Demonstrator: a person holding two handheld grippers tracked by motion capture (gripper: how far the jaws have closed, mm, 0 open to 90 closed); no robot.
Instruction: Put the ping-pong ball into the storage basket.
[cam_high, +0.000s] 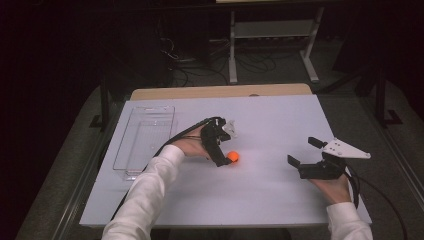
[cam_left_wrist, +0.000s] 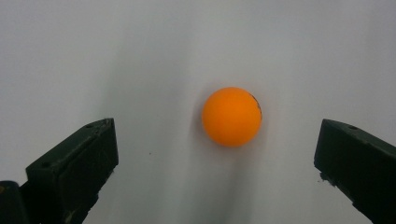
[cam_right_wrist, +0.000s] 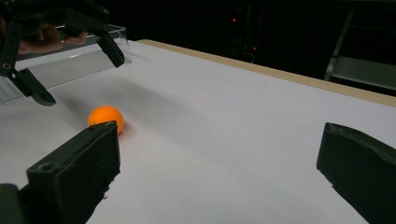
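The left gripper (cam_high: 223, 150) is hovering with jaws spread wide directly over the orange ball (cam_high: 233, 157) resting mid-table, while the right gripper (cam_high: 303, 156), also spread, is waiting well apart.

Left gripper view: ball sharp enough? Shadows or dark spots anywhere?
Left gripper view: the orange ball is sharp, soft grey shadow streaks run down the white sheet. Right gripper view: near fingers are slightly soft, background is black. High view: room is dim around the lit table.
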